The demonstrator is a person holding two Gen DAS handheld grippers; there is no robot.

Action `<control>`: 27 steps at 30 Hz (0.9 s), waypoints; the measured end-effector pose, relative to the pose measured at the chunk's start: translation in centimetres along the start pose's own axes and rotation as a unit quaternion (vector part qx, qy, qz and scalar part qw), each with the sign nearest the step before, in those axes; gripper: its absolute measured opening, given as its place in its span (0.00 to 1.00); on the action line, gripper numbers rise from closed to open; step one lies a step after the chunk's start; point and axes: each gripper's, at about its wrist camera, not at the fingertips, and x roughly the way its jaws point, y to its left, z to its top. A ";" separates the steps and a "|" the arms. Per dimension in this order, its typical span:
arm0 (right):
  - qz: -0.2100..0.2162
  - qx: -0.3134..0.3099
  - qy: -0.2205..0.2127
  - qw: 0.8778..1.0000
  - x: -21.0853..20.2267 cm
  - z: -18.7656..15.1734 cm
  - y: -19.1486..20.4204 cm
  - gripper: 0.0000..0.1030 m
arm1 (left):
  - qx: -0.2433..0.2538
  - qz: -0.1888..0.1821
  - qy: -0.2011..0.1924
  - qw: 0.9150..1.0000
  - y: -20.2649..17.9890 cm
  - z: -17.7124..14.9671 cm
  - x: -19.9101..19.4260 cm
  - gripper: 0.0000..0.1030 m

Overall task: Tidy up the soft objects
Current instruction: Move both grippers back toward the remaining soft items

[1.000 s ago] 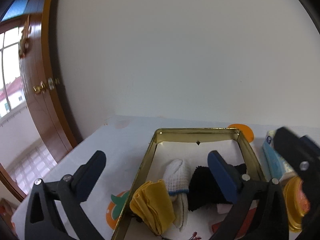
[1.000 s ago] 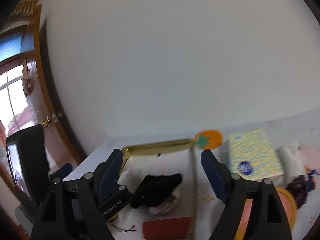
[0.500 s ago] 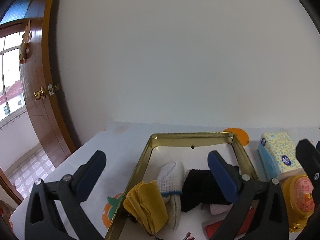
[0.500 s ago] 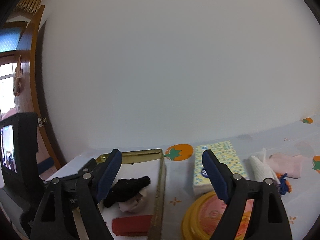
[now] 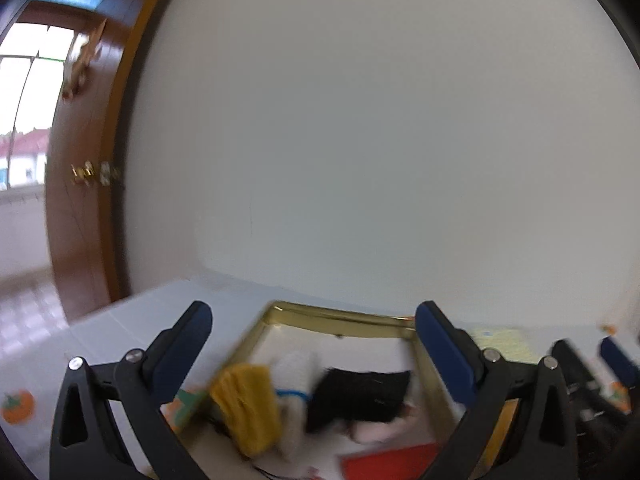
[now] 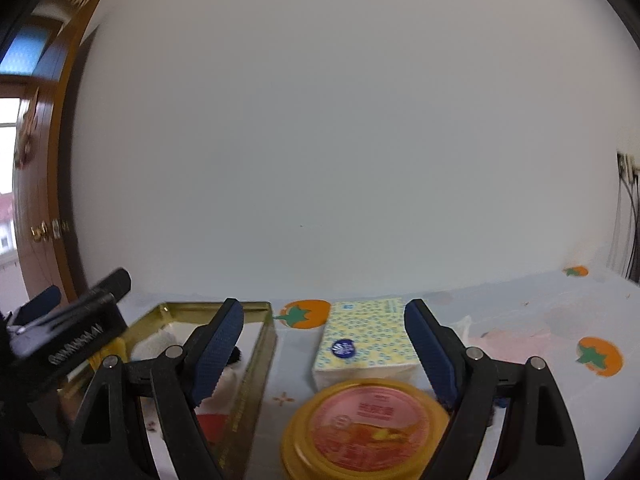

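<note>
A gold tin tray (image 5: pixel 340 317) holds a yellow folded cloth (image 5: pixel 246 408), a white knitted piece (image 5: pixel 296 372), a black cloth (image 5: pixel 362 394) and a red item (image 5: pixel 384 460). My left gripper (image 5: pixel 310 340) hovers open over that tray, nothing between its fingers. In the right wrist view my right gripper (image 6: pixel 320 340) is open above a tissue pack (image 6: pixel 366 338) and a yellow-lidded jar (image 6: pixel 366 424), right of the tray (image 6: pixel 264 344). A pink cloth (image 6: pixel 516 340) lies on the table to the right.
The table wears a pale cloth with orange fruit prints (image 6: pixel 600 356). A white wall rises just behind it. A brown wooden door (image 5: pixel 84 200) stands at the left. Cables (image 6: pixel 628 216) hang at the far right wall.
Both views have swung rightward along the table. The right gripper now faces the tissue pack and jar instead of the tray. The left view has rolled and blurred; the tray contents sit as before.
</note>
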 end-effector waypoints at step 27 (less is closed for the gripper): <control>-0.051 -0.009 0.048 0.998 -3.3 -0.6 -11.8 0.82 | 0.070 -0.108 0.045 0.991 -8.4 -3.5 -3.1 0.99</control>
